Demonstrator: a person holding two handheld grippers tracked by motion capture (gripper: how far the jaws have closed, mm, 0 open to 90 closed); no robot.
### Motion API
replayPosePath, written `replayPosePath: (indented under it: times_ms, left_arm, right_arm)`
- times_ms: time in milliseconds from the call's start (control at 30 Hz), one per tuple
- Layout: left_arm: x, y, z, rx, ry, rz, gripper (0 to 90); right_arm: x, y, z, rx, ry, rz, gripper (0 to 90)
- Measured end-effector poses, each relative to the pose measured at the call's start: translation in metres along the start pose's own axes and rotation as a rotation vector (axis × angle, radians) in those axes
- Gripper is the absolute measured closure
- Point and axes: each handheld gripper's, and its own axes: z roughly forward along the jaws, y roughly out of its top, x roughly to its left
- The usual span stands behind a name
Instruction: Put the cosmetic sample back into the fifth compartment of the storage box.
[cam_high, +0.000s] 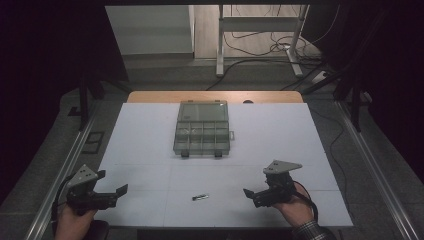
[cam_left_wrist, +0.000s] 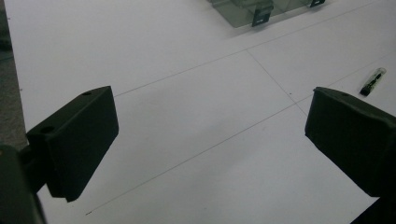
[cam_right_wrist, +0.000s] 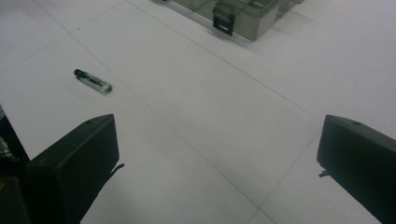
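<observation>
White covered the surface (cam_high: 150, 145), crossed by thin ruled lines. At the near left edge in the high view, a hand (cam_high: 75, 220) held the left gripper (cam_high: 112, 192), which aimed rightward along the front of the surface. Its fingers (cam_left_wrist: 77, 140) stood spread wide in the left gripper view, released, with nothing between them but bare white.

Right of that gripper, near the front centre, lay a small tube (cam_high: 200, 197), dark at one end and clear along the body. It rested flat, well apart from both grippers and roughly midway between them. In the high view its long axis ran nearly left to right, tilted slightly, the right end a little farther from the person. The left gripper view caught it at the upper right (cam_left_wrist: 373, 81), dark end nearer the camera; the right gripper view showed it at the upper left (cam_right_wrist: 93, 81), dark cap toward the left of that view.

Behind it, in the middle of the surface, sat a clear plastic box (cam_high: 202, 130) with compartments and two dark latches on its near wall, its lid raised at the back.

Farther right, a hand (cam_high: 295, 205) held the right gripper (cam_high: 250, 195), which aimed leftward. Its fingers (cam_right_wrist: 74, 163) were likewise released, wide apart and holding nothing.
</observation>
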Motion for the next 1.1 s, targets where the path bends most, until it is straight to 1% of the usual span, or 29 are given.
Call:
replayPosePath:
  times_ms: [200,333,500,533,633,900,1100]
  left_arm:
    - [0.000,0.000,0.000,0.000,0.000,0.000,3.4]
    - [0.000,0.000,0.000,-0.001,0.000,0.000,3.4]
    - [0.000,0.000,0.000,0.000,-0.003,-0.002,3.4]
    - [0.000,0.000,0.000,0.000,-0.001,0.000,3.4]
    - [0.000,0.000,0.000,0.000,-0.002,-0.001,3.4]
    - [0.000,0.000,0.000,-0.001,-0.003,-0.001,3.4]
    - [0.001,0.000,0.000,-0.001,-0.004,0.000,3.4]
  right_arm:
    - [0.006,0.006,0.008,0.004,0.021,-0.017,0.0]
    - [0.007,0.008,0.012,0.009,0.033,-0.018,0.0]
    - [0.010,0.012,0.019,0.013,0.056,-0.033,0.0]
    - [0.012,0.014,0.022,0.016,0.071,-0.035,0.0]
    - [0.015,0.017,0.026,0.020,0.080,-0.040,0.0]
    - [0.022,0.022,0.039,0.042,0.104,-0.062,0.0]
    - [0.026,0.026,0.047,0.061,0.127,-0.067,0.0]
